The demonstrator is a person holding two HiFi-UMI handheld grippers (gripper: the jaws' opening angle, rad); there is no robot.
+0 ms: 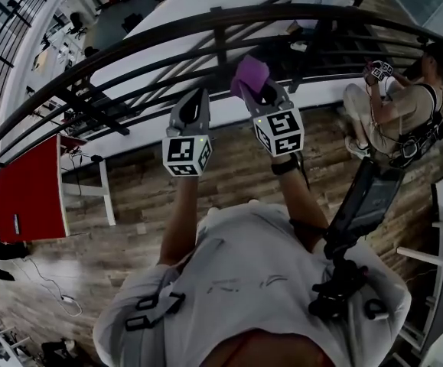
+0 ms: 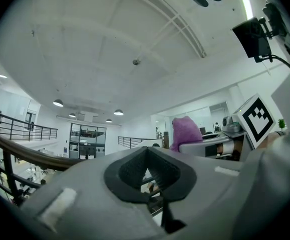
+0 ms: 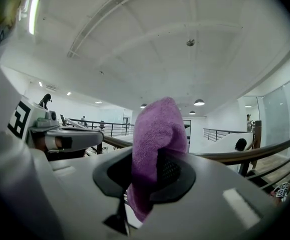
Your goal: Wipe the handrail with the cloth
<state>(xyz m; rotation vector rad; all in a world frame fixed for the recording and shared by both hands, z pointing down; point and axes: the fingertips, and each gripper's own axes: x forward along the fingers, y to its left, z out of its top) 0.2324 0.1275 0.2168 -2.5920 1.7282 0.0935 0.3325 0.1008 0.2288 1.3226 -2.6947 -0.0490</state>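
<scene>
right gripper [image 3: 143, 180] clamps fuzzy purple cloth [image 3: 158, 129], upright

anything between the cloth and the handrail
Nothing, the stretch is bare: in the right gripper view the cloth, held in the right gripper, stands before the handrail.

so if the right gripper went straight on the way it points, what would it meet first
Most likely the handrail. The purple cloth clamped in the right gripper sticks out ahead, so it would touch the rail first. The depth between them is unclear.
</scene>
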